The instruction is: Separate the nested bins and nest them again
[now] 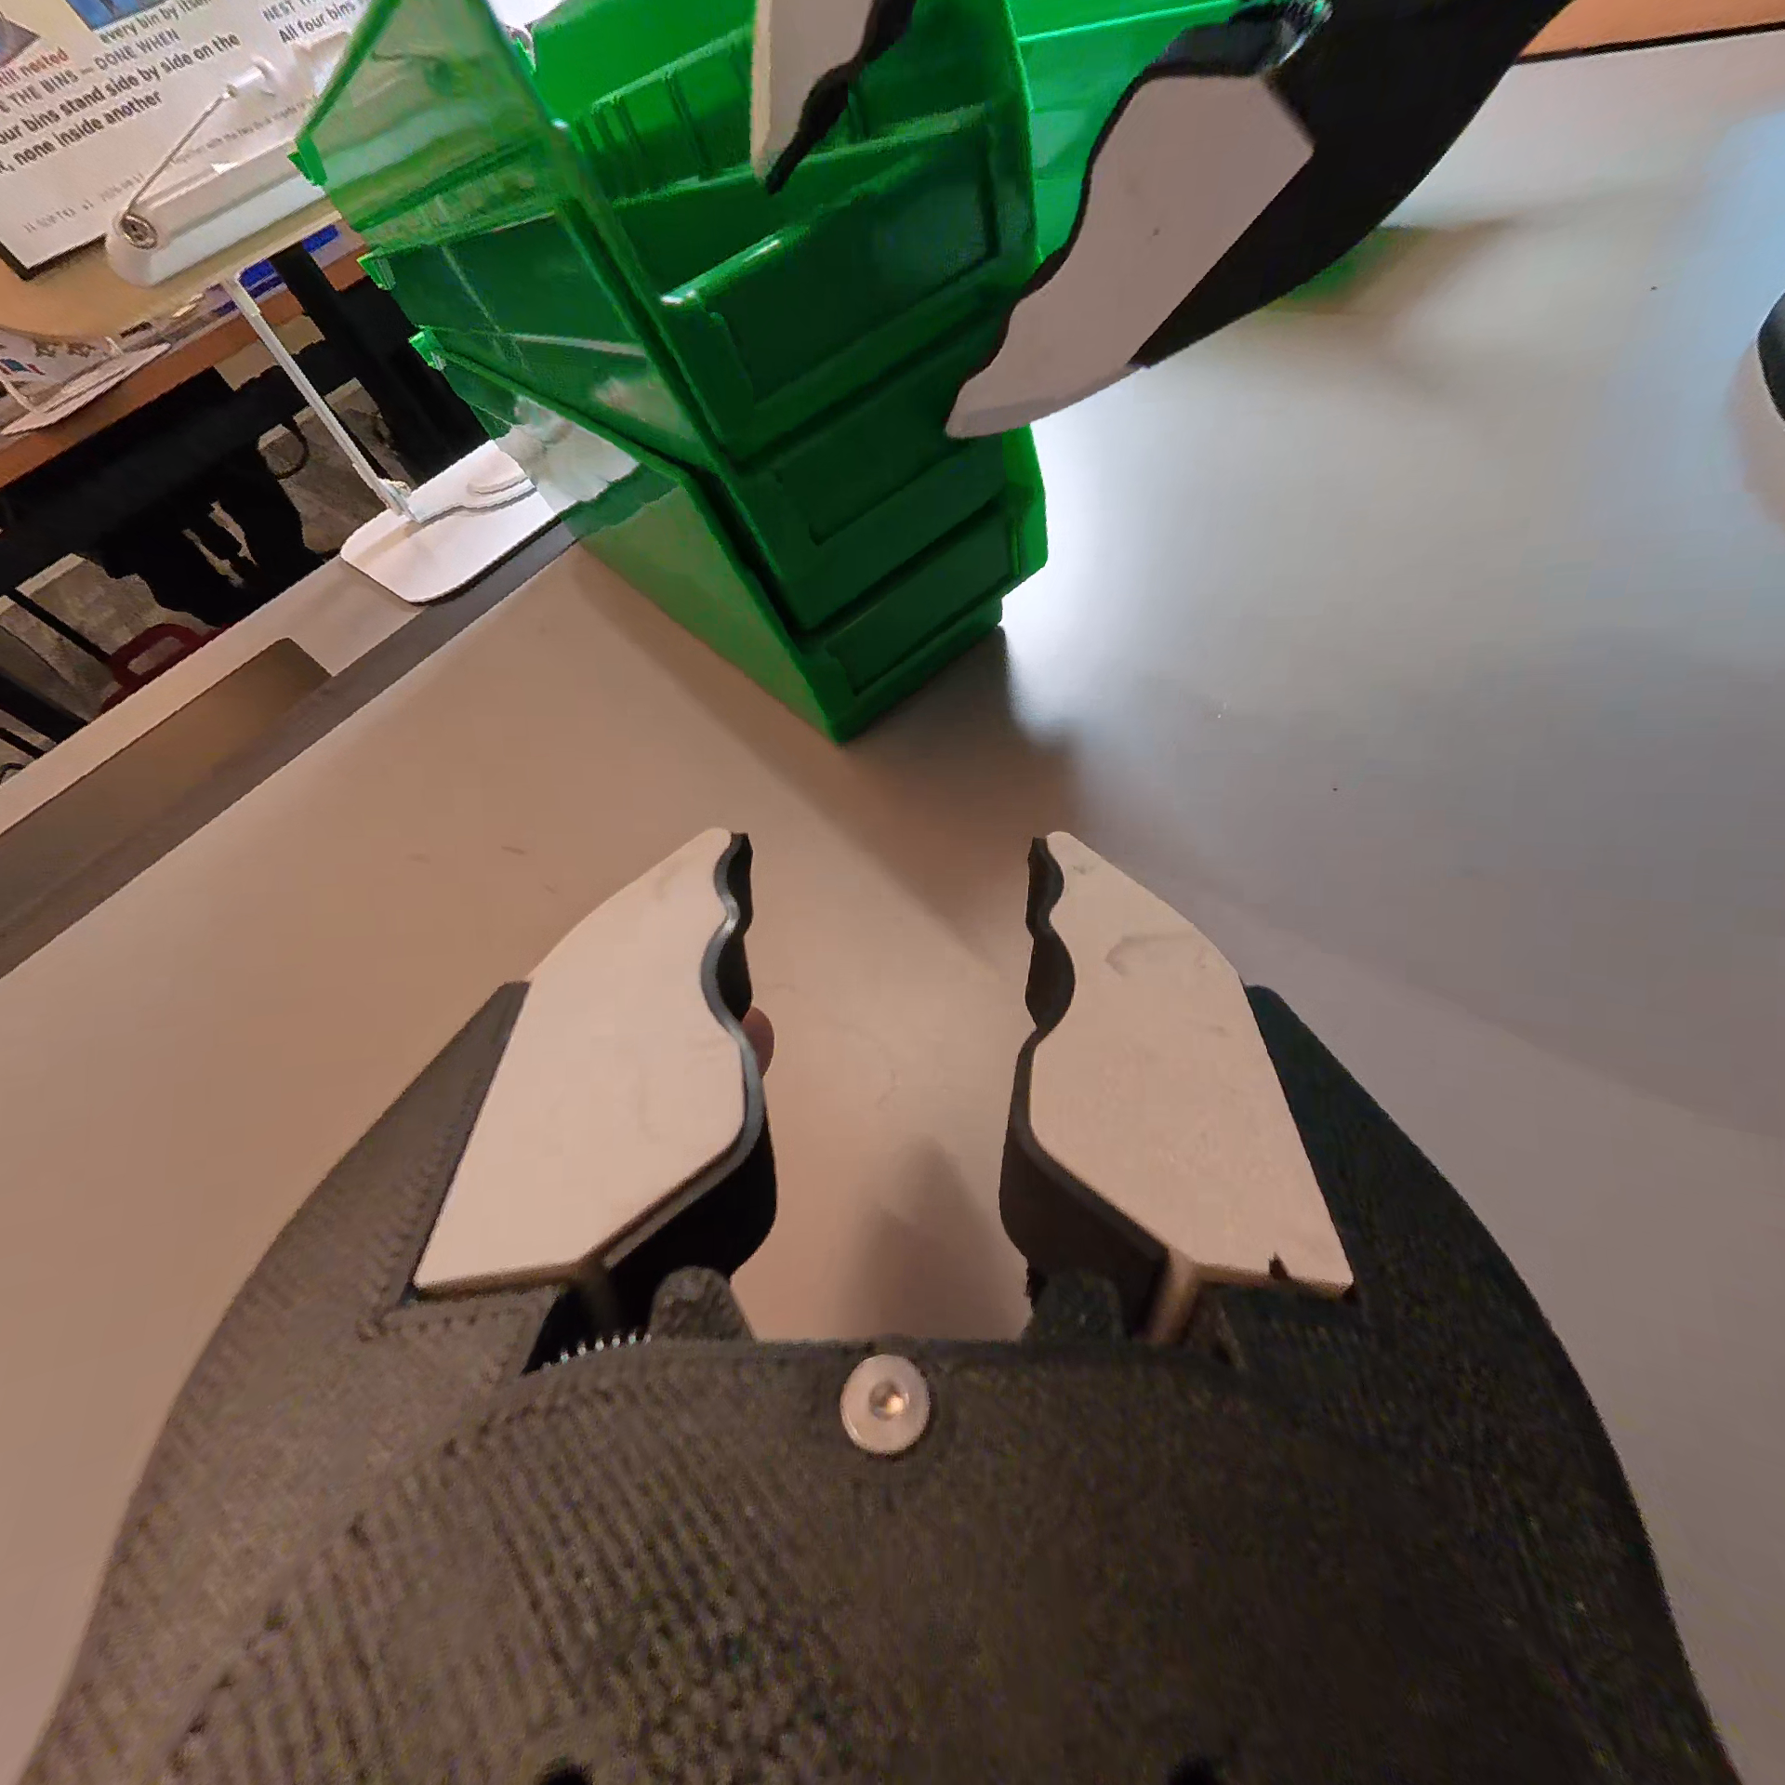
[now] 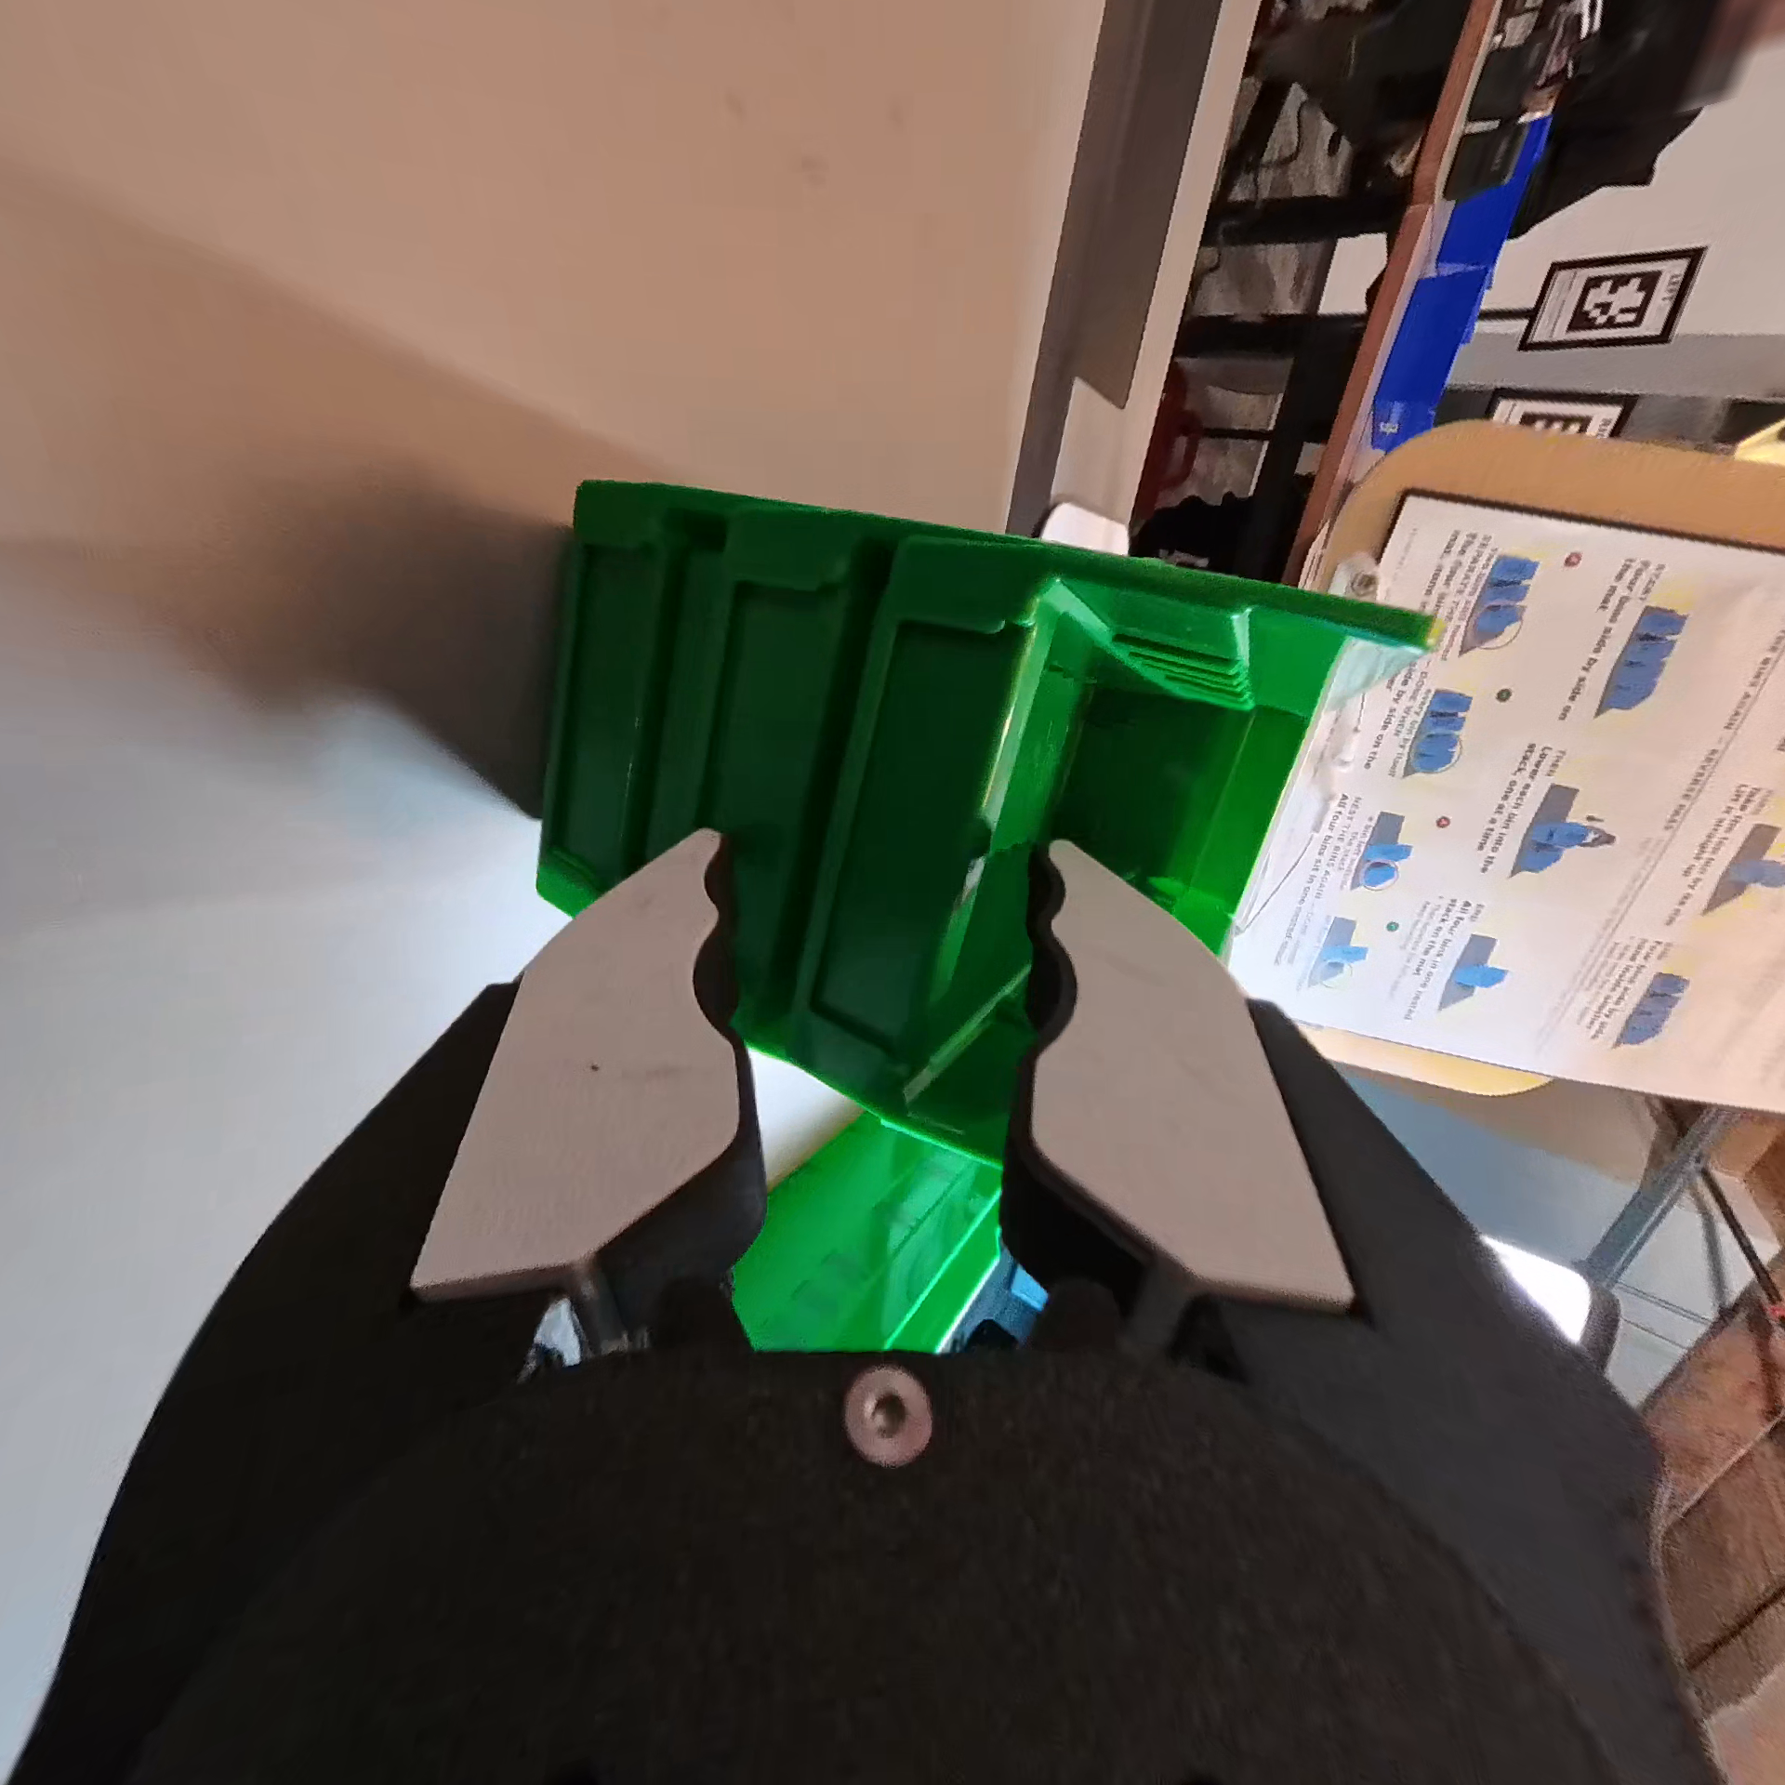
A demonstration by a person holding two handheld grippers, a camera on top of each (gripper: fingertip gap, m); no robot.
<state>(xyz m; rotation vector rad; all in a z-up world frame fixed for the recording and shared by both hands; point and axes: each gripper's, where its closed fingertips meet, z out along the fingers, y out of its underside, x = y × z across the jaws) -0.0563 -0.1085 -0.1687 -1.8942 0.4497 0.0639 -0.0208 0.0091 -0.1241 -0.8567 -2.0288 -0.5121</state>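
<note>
A stack of several nested green bins (image 1: pixel 869 541) stands on the grey table (image 1: pixel 1352 724), and it also shows in the right wrist view (image 2: pixel 676 695). My right gripper (image 1: pixel 864 299) reaches in from the upper right. It is open and straddles the front wall of the top bin (image 1: pixel 821 338), with one finger (image 1: pixel 792 87) inside the bin and the other finger (image 1: pixel 1140 251) outside it. In its own view the right gripper (image 2: pixel 884 860) has the top bin's front panel (image 2: pixel 908 821) between its spread jaws. My left gripper (image 1: pixel 889 850) is open and empty, low over the table in front of the stack.
A printed instruction sheet (image 1: pixel 116 116) hangs on a white stand whose base (image 1: pixel 435 551) sits left of the stack near the table's left edge. The sheet also shows in the right wrist view (image 2: pixel 1545 821). Shelves and dark clutter lie beyond the table.
</note>
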